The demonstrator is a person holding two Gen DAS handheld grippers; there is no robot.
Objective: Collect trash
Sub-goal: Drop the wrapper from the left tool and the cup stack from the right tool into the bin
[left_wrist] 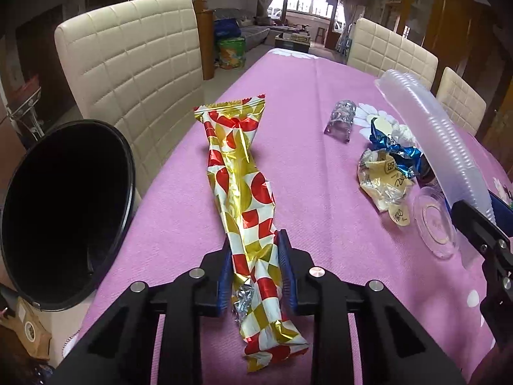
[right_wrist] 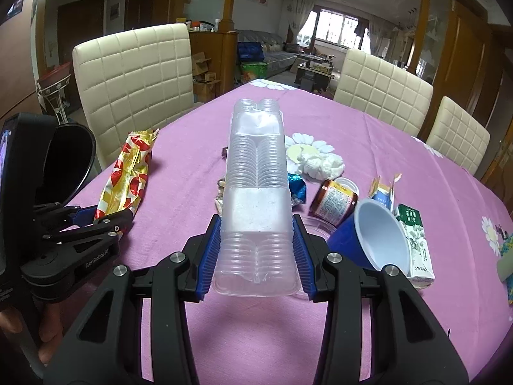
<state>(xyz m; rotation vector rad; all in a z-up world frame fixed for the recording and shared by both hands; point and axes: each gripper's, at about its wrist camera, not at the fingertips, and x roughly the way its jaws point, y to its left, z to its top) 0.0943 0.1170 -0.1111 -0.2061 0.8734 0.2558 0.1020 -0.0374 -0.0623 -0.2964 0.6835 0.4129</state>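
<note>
left wrist view: left gripper (left_wrist: 255,269) pinching the red-gold wrapper (left_wrist: 243,192) near the table's left edge, beside the black bin (left_wrist: 64,211). right wrist view: right gripper (right_wrist: 256,253) clamped on the clear tray (right_wrist: 256,199); only here the blue cup (right_wrist: 375,234) and carton (right_wrist: 416,240) show.

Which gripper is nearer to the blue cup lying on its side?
Right. The right gripper, holding a clear plastic tray, is just beside the blue cup; the left gripper is across the table at the snack wrapper.
</note>
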